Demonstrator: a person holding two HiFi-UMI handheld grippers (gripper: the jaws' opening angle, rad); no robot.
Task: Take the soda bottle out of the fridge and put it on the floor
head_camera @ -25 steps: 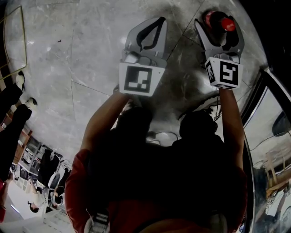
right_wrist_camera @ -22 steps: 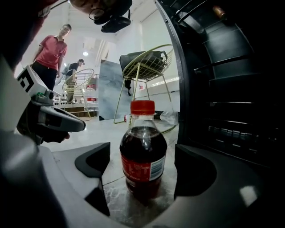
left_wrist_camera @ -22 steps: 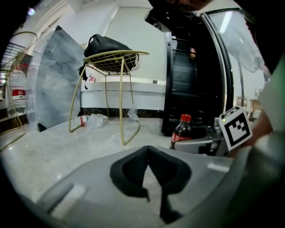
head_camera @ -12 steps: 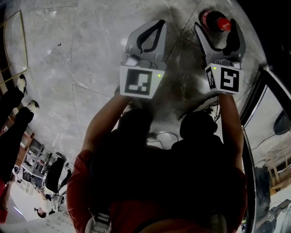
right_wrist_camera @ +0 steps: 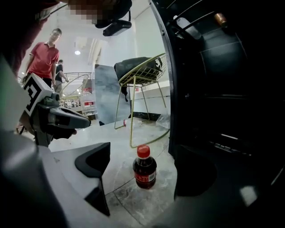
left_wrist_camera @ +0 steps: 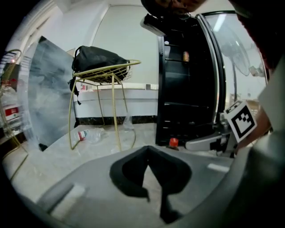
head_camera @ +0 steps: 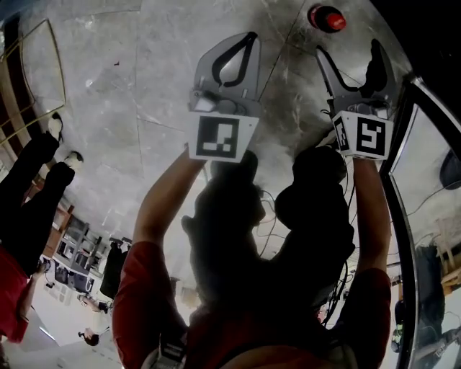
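The soda bottle (right_wrist_camera: 144, 168), dark with a red cap and red label, stands upright on the marble floor (right_wrist_camera: 133, 196) beside the black fridge (right_wrist_camera: 222, 89). My right gripper (right_wrist_camera: 143, 145) is open, drawn back, and touches nothing. In the head view the bottle's cap (head_camera: 325, 18) lies beyond the right gripper (head_camera: 347, 52). My left gripper (head_camera: 241, 45) is shut and empty, to the left of the right one. In the left gripper view its jaws (left_wrist_camera: 149, 151) meet at the tips. The red cap (left_wrist_camera: 173, 142) shows at the fridge's (left_wrist_camera: 187, 89) foot.
The fridge's glass door (left_wrist_camera: 231, 58) stands open on the right. A gold wire chair (left_wrist_camera: 111, 75) carries a black bag (left_wrist_camera: 100, 60), with a clear plastic bottle (left_wrist_camera: 89, 133) lying under it. A grey panel (left_wrist_camera: 49, 89) leans at left. People (right_wrist_camera: 44, 58) stand further back.
The right gripper has let go of the soda bottle and drawn back from it. The bottle stays standing on the floor. Both grippers have shifted in the head view.
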